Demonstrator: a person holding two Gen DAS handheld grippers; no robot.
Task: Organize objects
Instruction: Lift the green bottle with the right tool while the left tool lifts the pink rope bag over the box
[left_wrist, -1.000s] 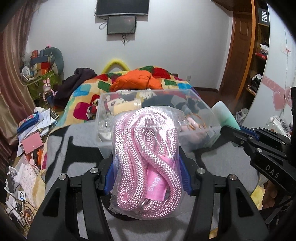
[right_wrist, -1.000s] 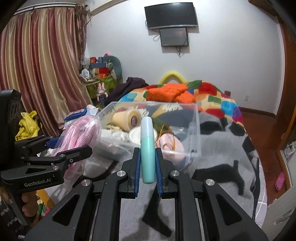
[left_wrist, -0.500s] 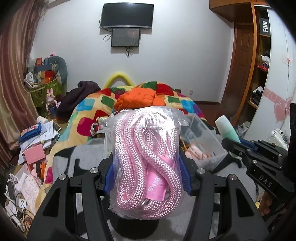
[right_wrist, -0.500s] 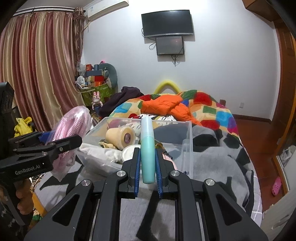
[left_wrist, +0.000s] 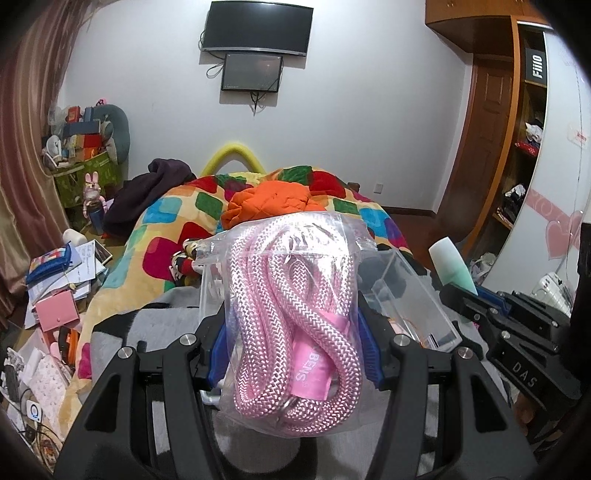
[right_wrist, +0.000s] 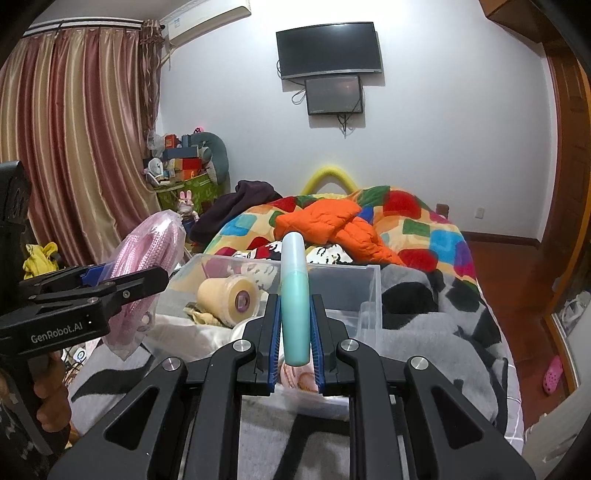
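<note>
My left gripper (left_wrist: 291, 347) is shut on a clear bag of coiled pink rope (left_wrist: 295, 306) and holds it up above the bed; the rope also shows at the left of the right wrist view (right_wrist: 147, 254). My right gripper (right_wrist: 294, 328) is shut on a pale teal tube (right_wrist: 294, 295), held upright; the tube also shows in the left wrist view (left_wrist: 452, 264). Behind both stands a clear plastic bin (right_wrist: 354, 284) on the grey blanket, holding a cream tape roll (right_wrist: 229, 299) and other small items.
The bed carries a colourful quilt (right_wrist: 424, 229) with an orange jacket (right_wrist: 332, 221). Papers and boxes litter the floor at the left (left_wrist: 59, 280). A wooden wardrobe (left_wrist: 517, 147) stands at the right. A pink slipper (right_wrist: 552, 373) lies on the floor.
Both grippers have risen with their loads. The bin now sits lower in both views, and more of the wall and screens shows.
</note>
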